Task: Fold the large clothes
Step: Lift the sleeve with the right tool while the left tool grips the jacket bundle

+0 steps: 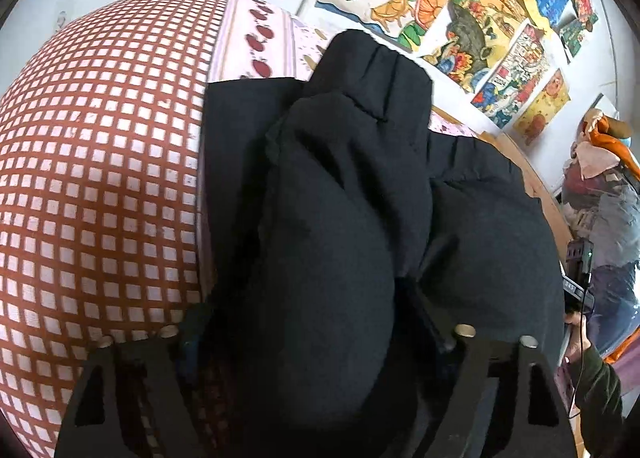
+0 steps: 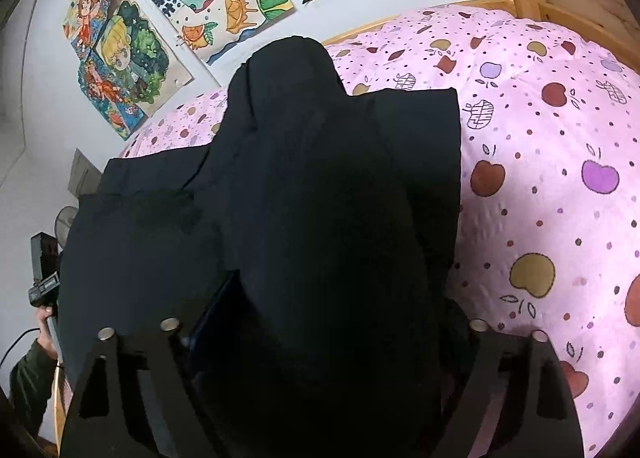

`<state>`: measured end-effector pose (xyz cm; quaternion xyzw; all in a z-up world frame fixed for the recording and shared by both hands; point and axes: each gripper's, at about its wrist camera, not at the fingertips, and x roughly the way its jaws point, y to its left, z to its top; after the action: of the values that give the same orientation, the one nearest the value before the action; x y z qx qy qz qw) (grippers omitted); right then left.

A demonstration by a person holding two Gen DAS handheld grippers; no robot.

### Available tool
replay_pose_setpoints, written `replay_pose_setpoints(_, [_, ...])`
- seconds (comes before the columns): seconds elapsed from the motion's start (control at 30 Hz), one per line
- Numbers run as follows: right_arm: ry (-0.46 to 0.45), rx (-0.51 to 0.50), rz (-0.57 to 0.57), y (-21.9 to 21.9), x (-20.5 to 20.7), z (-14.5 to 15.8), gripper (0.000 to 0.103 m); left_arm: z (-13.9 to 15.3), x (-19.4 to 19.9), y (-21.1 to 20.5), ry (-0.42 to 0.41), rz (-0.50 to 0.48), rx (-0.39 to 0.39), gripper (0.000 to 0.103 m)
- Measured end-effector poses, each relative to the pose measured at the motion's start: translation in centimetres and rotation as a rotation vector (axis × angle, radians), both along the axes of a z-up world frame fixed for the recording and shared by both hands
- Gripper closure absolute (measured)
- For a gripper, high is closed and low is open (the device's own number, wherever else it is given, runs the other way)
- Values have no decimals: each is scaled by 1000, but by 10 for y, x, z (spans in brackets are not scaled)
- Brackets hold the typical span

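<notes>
A large black padded garment (image 1: pixel 360 177) lies spread on the bed, a folded part of it running away towards the wall. A thick bulge of it fills the gap of my left gripper (image 1: pixel 320 338), and the fingers press into it from both sides. In the right wrist view the same black garment (image 2: pixel 320 177) rises as a dark hump between the fingers of my right gripper (image 2: pixel 324 334), which is closed on a thick fold. Cloth hides the fingertips of both grippers.
A red-and-white checked cover (image 1: pixel 100 177) lies left of the garment and a pink apple-print quilt (image 2: pixel 540 177) lies right of it. Drawings (image 1: pixel 460 9) cover the wall behind. A wooden bed frame (image 2: pixel 560 5) edges the bed. A person's hand (image 1: pixel 576 334) shows at the right.
</notes>
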<state>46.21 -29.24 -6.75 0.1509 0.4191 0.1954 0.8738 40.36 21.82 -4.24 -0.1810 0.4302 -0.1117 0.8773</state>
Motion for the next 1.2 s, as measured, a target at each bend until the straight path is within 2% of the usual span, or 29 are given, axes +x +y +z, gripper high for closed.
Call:
replay_pose_setpoints(0.07, [-15,-6,0,1,-3,4,39,4,-2,-3,-1,6,11,43])
replay_pose_setpoints(0.1, [-23,-13,0,2,-5,6,41,6,-2,-8,-2,10,27,45])
replay_pose_setpoints(0.17, [-44,-32,-5,3,-10,13,54,13,-3,-16,-4,21,69,54])
replay_pose_setpoints(0.27, [-63,-34,-7,2,-17,24,68,20,-6,-26,-15,39,111,65])
replay_pose_setpoints(0.33, [-74,-25,-5,1,-20,29,74,25,-9,-33,-31,55,136,70])
replay_pose_setpoints(0.47, [-91,-21,-20,2,-23,32,77,28,-13,-37,-55,84,146,79])
replay_pose_setpoints(0.67, [-135,12,-66,-2,-33,39,84,39,-28,-35,-98,114,142,87])
replay_pose_setpoints(0.87, [-165,46,-100,-9,-52,58,88,67,-56,-38,-144,109,150,89])
replay_pose_setpoints(0.97, [-151,54,-111,-12,-59,66,90,84,-70,-43,-168,95,148,89])
replay_pose_setpoints(1.03, [-148,75,-84,-8,-65,72,91,91,-77,-47,-178,91,163,89])
replay_pose_setpoints(1.13, [-171,5,-45,9,-79,83,92,95,-88,-47,-177,104,159,89])
replay_pose_setpoints(1.2, [-169,40,-45,9,-86,89,92,97,-95,-44,-178,119,138,89])
